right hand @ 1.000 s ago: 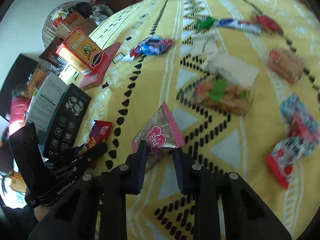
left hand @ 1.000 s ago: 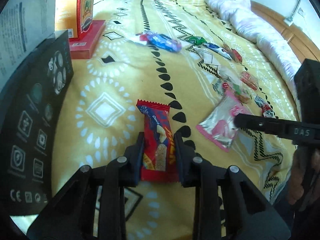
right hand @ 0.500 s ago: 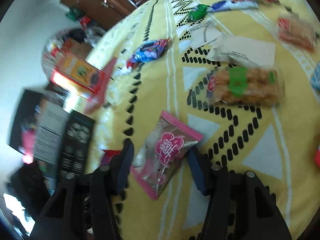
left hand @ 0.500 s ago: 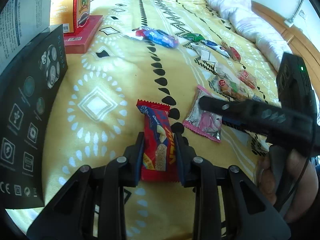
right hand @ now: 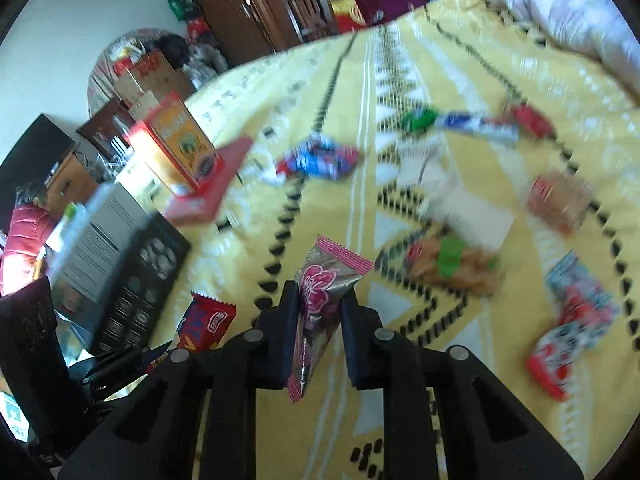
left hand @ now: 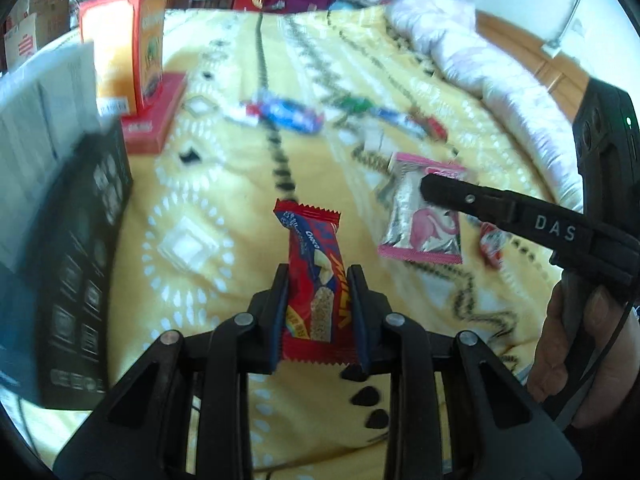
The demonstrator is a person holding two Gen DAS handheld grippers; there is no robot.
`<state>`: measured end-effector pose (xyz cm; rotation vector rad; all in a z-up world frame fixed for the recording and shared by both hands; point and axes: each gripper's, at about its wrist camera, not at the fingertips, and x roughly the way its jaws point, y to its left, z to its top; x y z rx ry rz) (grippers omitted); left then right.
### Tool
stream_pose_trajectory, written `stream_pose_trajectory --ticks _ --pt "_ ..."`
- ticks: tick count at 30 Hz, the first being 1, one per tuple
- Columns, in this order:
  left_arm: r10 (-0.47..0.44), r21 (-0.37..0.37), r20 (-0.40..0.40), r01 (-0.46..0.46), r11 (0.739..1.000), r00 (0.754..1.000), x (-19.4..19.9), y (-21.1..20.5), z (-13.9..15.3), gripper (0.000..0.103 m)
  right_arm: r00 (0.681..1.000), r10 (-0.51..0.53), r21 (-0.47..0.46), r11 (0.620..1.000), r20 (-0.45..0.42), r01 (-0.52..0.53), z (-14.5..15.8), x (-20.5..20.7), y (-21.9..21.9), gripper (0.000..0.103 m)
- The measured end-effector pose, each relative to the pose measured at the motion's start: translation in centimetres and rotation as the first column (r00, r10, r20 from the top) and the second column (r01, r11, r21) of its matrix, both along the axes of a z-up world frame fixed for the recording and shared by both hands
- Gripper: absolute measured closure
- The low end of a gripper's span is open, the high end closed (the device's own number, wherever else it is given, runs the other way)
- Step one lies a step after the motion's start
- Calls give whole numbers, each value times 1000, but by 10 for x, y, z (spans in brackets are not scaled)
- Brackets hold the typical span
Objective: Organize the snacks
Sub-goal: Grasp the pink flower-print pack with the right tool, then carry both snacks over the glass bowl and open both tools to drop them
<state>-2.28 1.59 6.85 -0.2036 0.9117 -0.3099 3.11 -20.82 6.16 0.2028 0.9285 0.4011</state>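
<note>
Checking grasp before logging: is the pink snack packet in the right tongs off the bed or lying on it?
Off the bed. The pink snack packet is pinched in the closing right tongs, hanging above the yellow bedspread.

"Choco" in white on red snack bar wrapper (left hand: 316, 276), held in left tool (left hand: 318, 292). "DAS" in pale letters on right tool's finger (left hand: 520, 216), to its right.

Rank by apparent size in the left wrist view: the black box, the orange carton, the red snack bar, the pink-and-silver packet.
1. black box
2. orange carton
3 and 4. red snack bar and pink-and-silver packet look alike; the bar sits nearer the camera, so no ranking.
</note>
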Motion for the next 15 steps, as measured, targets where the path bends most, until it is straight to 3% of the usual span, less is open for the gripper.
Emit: stream_pose_trajectory --ticks 5,8,12,15 --pt "57 -42 86 -53 998 995 -9 27 55 75 993 3 22 1000 119 -6 61 -5 4 83" --pt "113 -65 160 -104 992 981 -20 57 92 75 977 58 38 997 204 -67 107 -10 26 83" --pt "225 -91 232 -209 974 946 -39 112 131 75 938 172 57 979 302 -198 163 -21 83 83" --pt "325 -98 274 -310 946 905 -55 158 150 75 903 260 72 951 341 -301 191 -28 135 83"
